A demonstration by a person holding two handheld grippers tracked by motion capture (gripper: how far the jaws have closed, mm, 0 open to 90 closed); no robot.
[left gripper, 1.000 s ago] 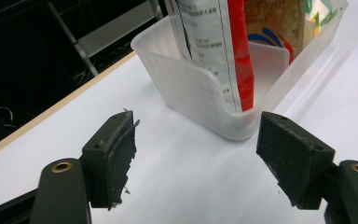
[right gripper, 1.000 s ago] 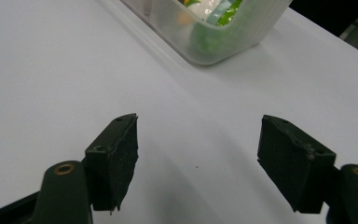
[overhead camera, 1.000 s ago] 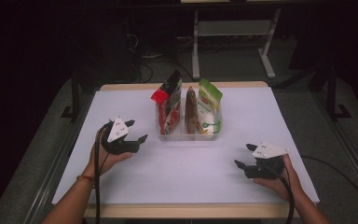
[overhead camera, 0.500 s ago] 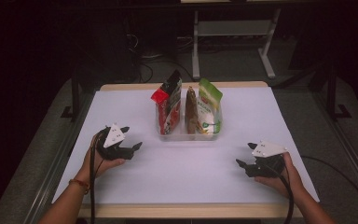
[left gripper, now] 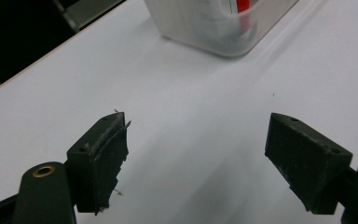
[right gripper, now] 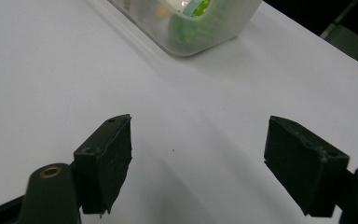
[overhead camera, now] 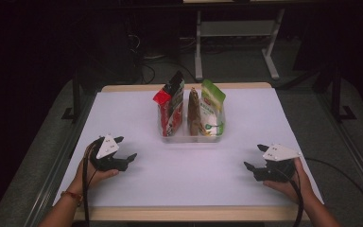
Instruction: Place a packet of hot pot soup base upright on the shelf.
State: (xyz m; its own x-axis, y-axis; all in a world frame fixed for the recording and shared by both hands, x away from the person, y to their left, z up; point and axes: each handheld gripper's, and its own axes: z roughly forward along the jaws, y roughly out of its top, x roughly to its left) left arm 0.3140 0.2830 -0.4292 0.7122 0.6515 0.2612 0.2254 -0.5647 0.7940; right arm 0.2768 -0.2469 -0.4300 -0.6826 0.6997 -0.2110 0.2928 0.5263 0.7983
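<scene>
Drawing back toward the table's near-left, the left gripper [overhead camera: 123, 161] has opened its empty jaws; the right gripper [overhead camera: 254, 169] likewise. Light, crinkly snack pouches [overhead camera: 170, 108] stand in the clear plastic tub [overhead camera: 191, 138] mid-table; pinch their top seams.

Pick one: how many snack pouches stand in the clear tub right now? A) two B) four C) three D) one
C: the high view shows a red pouch, a brown pouch and a green-and-white pouch standing side by side in the clear tub.
</scene>
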